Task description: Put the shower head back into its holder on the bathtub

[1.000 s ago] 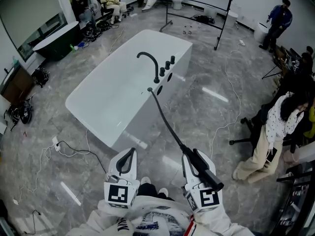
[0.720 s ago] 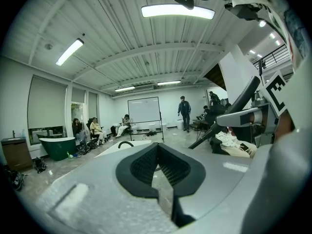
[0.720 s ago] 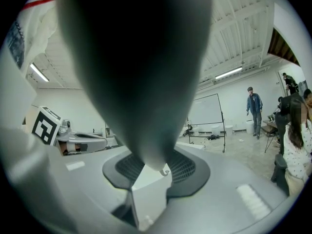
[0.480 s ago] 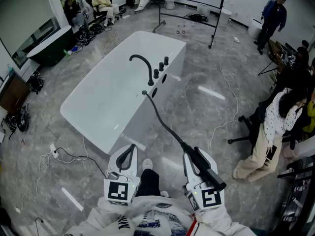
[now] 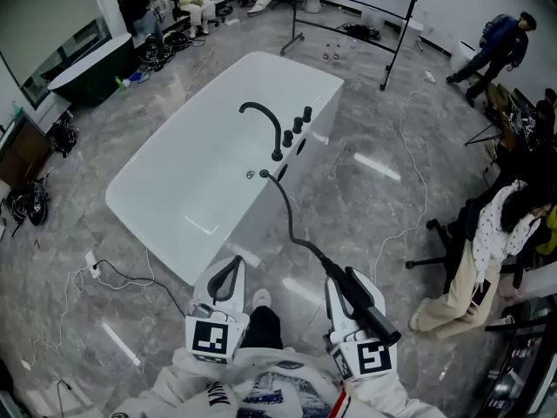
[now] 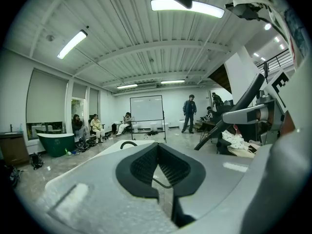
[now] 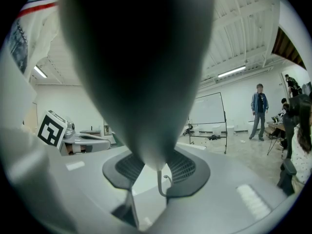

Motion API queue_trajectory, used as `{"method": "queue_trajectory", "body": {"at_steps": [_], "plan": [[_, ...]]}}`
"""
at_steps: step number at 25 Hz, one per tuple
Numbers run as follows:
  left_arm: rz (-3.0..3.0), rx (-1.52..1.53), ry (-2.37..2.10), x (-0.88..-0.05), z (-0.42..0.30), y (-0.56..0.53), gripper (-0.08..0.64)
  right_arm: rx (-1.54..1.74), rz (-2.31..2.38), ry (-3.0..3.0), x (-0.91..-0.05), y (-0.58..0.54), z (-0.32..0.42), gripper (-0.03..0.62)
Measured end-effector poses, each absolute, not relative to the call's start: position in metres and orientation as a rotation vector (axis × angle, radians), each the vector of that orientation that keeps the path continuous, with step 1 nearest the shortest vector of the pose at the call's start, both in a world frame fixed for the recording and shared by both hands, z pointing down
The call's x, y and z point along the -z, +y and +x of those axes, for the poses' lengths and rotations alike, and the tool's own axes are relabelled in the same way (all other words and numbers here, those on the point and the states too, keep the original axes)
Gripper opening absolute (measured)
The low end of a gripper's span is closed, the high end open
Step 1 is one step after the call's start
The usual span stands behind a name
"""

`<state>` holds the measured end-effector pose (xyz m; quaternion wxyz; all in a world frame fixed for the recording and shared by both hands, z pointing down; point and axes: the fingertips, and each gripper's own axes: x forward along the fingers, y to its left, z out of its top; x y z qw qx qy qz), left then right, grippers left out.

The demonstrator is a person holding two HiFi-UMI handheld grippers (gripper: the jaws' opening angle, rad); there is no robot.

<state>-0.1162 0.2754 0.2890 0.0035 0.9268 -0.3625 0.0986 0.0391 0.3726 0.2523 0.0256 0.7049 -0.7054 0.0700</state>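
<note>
On grey marble floor (image 5: 365, 203) stands white bathtub (image 5: 196, 177)

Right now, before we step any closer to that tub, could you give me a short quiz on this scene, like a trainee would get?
1. True or false: the black shower head sits in its holder on the white bathtub.
2. Which gripper grips it? A left gripper, B right gripper, C neither.
3. Fill in: the black hose runs from the shower head to the rim of the ____.
Key: 1 false; 2 B; 3 bathtub.
</note>
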Motion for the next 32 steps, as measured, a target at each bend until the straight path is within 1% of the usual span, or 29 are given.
{"method": "queue_trajectory", "body": {"at_steps": [6, 11, 14, 24, 32], "plan": [[2.904, -0.310, -1.120, -0.290, -0.111, 0.238, -0.008, -0.193, 2.191, -2.218, -0.228, 0.335, 0.039, 0.138], [2.909, -0.305, -1.116, -0.285, -0.105, 0.211, -0.008, -0.070, 2.193, -2.302, -0.179, 0.314, 0.032, 0.138], [2.908, -0.286, -1.126, -0.280, -0.104, 0.199, -0.008, -0.014, 2.180, -2.345, -0.163, 0.301, 0.025, 0.138], [2.922, -0.257, -1.107, -0.271, -0.103, 0.151, -0.008, 0.001, 2.168, -2.354, -0.154, 0.244, 0.019, 0.138], [2.961, -0.211, -1.066, -0.258, -0.107, 0.108, -0.008, 0.013, 2.148, -2.355, -0.154, 0.190, -0.003, 0.138]]}}
